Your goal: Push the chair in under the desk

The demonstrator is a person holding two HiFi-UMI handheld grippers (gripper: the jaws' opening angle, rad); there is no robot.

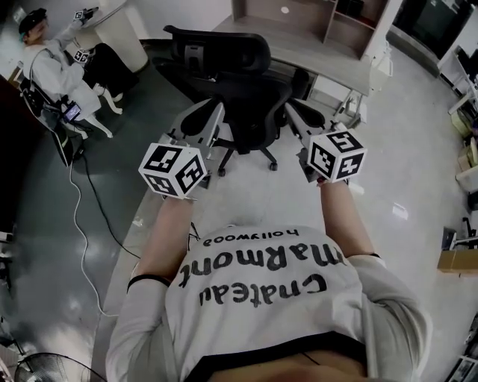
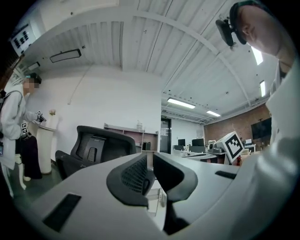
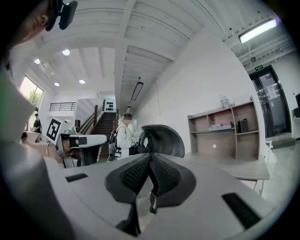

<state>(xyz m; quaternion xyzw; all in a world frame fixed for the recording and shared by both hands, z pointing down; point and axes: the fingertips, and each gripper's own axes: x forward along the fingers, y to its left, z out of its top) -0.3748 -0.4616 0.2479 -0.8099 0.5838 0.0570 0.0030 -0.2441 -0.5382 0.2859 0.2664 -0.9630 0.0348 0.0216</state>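
I hold both tongs out level in front of me, toward the chair (image 1: 250, 104). The chair is black, with a headrest and a wheeled base. It stands on the grey floor with its back to me, just before the desk (image 1: 317, 60). From the head view I cannot tell if the seat is under the desk top.

My left tongs (image 1: 211, 112) are beside the left edge of the chair's back. The jaws are almost together, with only a thin slit between the ribbed pads and nothing inside it. In the left gripper view the chair is a little to the left of the jaws and apart from them.

My right tongs (image 1: 297, 110) are beside the right edge of the back. These jaws are closed, the pads meet at the tips, and they hold nothing. In the right gripper view the headrest shows just above the tips, and I cannot tell if anything touches.

A shelf (image 1: 299, 16) stands on the desk. Another person (image 1: 52, 71) in light clothes stands at the far left, well apart from the chair, and a cable (image 1: 78, 224) lies on the floor on my left.
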